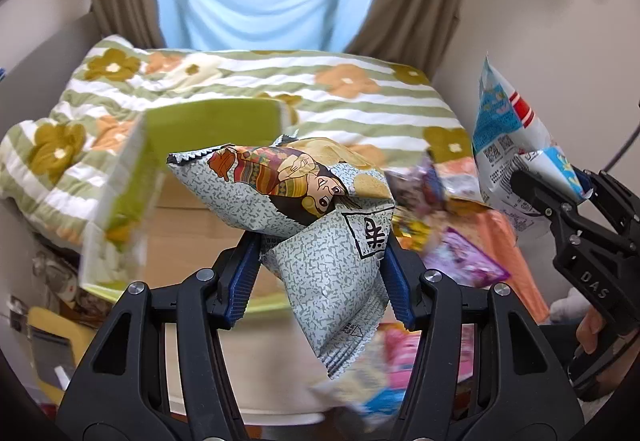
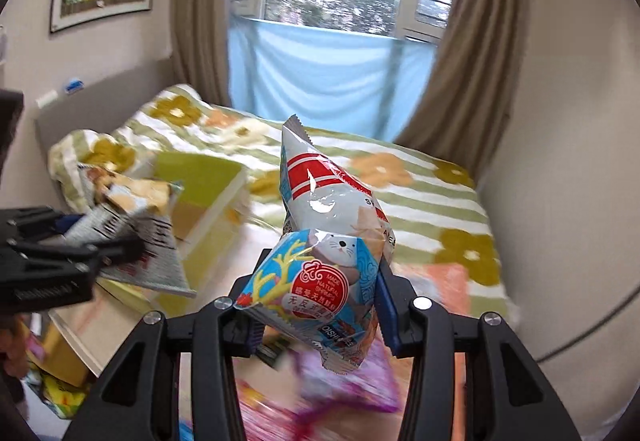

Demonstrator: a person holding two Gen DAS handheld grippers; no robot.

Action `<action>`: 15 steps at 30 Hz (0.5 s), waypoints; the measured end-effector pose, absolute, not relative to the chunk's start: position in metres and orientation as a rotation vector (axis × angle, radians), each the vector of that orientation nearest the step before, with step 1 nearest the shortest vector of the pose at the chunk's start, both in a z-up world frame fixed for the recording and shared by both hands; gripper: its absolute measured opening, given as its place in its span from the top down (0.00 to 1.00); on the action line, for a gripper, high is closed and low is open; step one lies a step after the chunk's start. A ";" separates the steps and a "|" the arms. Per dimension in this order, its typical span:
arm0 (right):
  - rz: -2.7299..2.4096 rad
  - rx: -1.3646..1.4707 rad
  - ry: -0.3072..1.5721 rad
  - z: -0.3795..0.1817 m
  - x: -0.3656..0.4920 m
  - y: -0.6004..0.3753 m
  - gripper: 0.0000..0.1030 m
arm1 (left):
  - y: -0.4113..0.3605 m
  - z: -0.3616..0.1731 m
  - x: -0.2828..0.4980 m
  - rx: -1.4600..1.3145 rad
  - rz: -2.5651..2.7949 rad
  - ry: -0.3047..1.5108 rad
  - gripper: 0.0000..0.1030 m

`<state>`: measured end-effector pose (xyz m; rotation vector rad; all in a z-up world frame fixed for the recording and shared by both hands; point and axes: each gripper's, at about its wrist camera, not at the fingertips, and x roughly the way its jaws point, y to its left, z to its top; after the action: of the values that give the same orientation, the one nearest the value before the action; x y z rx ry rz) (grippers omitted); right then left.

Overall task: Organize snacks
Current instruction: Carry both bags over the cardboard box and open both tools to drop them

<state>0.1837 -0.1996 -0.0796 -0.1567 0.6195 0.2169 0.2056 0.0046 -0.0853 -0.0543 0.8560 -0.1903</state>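
My left gripper [image 1: 320,265] is shut on a grey speckled chip bag with a cartoon figure [image 1: 304,201], held in the air above a green box [image 1: 192,169]. It also shows at the left of the right wrist view [image 2: 132,237]. My right gripper [image 2: 320,305] is shut on a blue-and-white shrimp cracker bag with a red stripe and a seal picture [image 2: 328,241], held upright. That bag shows at the right of the left wrist view [image 1: 508,137], with the right gripper [image 1: 560,197] below it.
A pile of several colourful snack packets [image 1: 460,249] lies below and to the right, purple and pink ones blurred [image 2: 344,389]. Behind is a bed with a striped flower quilt [image 1: 280,81], a curtained window [image 2: 332,73] and walls on both sides.
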 end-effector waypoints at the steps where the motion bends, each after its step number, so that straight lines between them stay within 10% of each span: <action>1: 0.239 -0.151 0.616 -0.076 0.189 -0.184 0.59 | 0.017 -0.084 0.209 -0.052 -0.183 0.855 0.49; 15: 0.358 -0.113 0.734 -0.107 0.248 -0.022 0.59 | 0.171 -0.133 0.273 -0.001 -0.143 0.954 0.49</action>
<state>0.2478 -0.0221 -0.1068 -0.1134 0.7338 0.3578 0.2732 0.1712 -0.1328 -0.0006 0.9544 -0.1433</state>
